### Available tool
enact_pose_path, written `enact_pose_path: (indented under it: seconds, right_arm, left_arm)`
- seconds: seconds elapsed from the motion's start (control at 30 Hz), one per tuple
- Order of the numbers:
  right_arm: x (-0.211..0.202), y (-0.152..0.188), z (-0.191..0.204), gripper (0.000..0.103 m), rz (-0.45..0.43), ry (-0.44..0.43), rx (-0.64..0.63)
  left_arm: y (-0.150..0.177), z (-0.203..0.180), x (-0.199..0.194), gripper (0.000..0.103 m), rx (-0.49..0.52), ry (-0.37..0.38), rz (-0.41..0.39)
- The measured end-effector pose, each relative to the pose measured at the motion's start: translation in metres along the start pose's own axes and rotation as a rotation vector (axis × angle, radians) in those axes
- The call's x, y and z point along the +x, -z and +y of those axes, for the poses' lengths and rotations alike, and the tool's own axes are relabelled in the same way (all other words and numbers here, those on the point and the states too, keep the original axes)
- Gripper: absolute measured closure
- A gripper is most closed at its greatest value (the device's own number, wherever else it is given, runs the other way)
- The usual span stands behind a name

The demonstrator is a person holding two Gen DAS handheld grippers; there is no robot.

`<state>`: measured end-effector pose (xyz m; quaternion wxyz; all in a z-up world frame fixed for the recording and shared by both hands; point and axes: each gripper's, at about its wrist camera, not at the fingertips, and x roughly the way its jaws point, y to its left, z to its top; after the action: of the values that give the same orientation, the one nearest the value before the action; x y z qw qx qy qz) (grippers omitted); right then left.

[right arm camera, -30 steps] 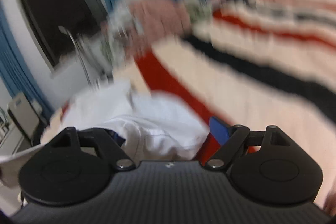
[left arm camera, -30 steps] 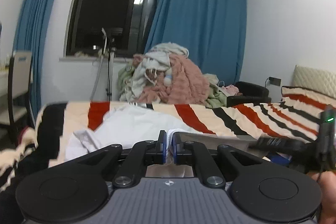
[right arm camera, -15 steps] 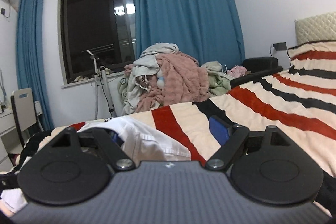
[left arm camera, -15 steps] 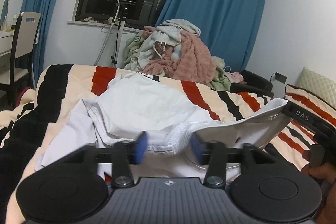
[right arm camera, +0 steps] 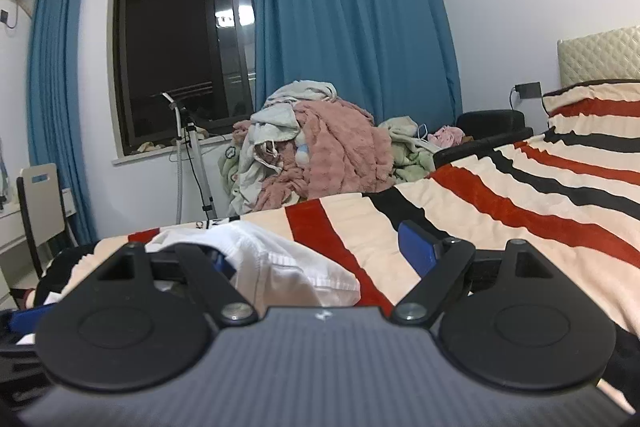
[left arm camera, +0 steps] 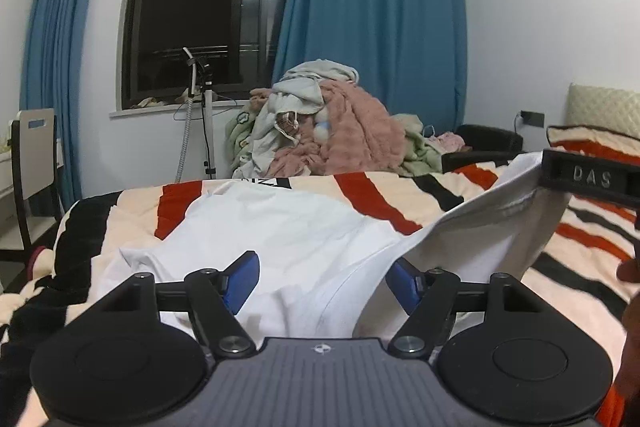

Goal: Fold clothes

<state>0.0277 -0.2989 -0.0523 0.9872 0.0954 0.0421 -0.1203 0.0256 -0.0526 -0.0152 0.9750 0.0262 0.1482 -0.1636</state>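
Blue-padded tongs of the left gripper (left arm camera: 322, 279) stand wide apart, low over a white shirt (left arm camera: 280, 227), clamped on nothing. The shirt lies spread, rumpled, on a striped blanket (left arm camera: 580, 247) in cream, red and black that covers a bed.

To the right, one edge of the shirt is lifted off the blanket, and the cloth there hangs in a slack sheet. It rises to the black body of the right gripper (right arm camera: 316, 251). That gripper's own view shows its tongs parted too, with a bunched white fold lying against the left one; whether anything pinches the cloth cannot be told. Raising an edge this way would suit carrying it over the body for a fold.

Farther back, a pile of pink and grey laundry (left arm camera: 332, 131) sits beyond the bed, before blue curtains (left arm camera: 372, 27) and a dark window (left arm camera: 200, 7).
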Motion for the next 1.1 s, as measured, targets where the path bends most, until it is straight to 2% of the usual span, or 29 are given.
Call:
enact_pose_path:
  seconds: [0.1, 0.2, 0.27, 0.33, 0.4, 0.47, 0.57, 0.67, 0.8, 0.87, 0.97, 1.1]
  right_arm:
    - [-0.010, -0.001, 0.002, 0.021, -0.050, -0.010, -0.003]
    - [-0.017, -0.003, 0.000, 0.021, -0.109, 0.018, -0.007]
    - [-0.018, -0.003, -0.002, 0.021, -0.130, 0.045, -0.005]
    - [-0.015, -0.003, -0.004, 0.021, -0.127, 0.063, -0.001]
    - [-0.008, -0.001, -0.006, 0.021, -0.086, 0.073, 0.001]
    - [0.002, 0.003, -0.007, 0.021, -0.021, 0.077, 0.002]
    - [0.009, 0.006, -0.011, 0.021, 0.035, 0.076, 0.015]
    - [0.012, 0.008, -0.015, 0.021, 0.069, 0.070, 0.034]
    - [0.015, 0.011, -0.020, 0.019, 0.114, 0.062, 0.059]
    - [0.017, 0.012, -0.022, 0.018, 0.137, 0.058, 0.071]
    - [-0.009, -0.014, -0.021, 0.018, 0.056, -0.035, 0.172]
    - [-0.040, -0.083, -0.004, 0.018, -0.074, -0.125, 0.115]
  left_arm:
    - [-0.001, 0.000, 0.011, 0.030, -0.040, -0.075, -0.004]
    - [0.001, 0.014, 0.024, 0.029, -0.109, -0.198, 0.066]
    - [0.004, 0.031, 0.027, 0.029, -0.177, -0.286, 0.120]
    - [0.002, 0.052, 0.017, 0.029, -0.270, -0.342, 0.118]
    - [-0.003, 0.073, -0.001, 0.026, -0.378, -0.331, 0.073]
    - [-0.009, 0.082, -0.020, 0.023, -0.434, -0.289, 0.026]
    - [-0.013, 0.077, -0.040, 0.023, -0.392, -0.267, -0.016]
    - [-0.014, 0.071, -0.048, 0.023, -0.313, -0.322, -0.010]
    - [-0.008, 0.069, -0.059, 0.023, -0.337, -0.345, -0.006]
    - [-0.010, 0.071, -0.069, 0.023, -0.365, -0.366, -0.036]
    - [-0.027, 0.078, -0.095, 0.023, -0.414, -0.381, -0.154]
    - [-0.079, 0.078, -0.138, 0.023, -0.427, -0.417, -0.329]
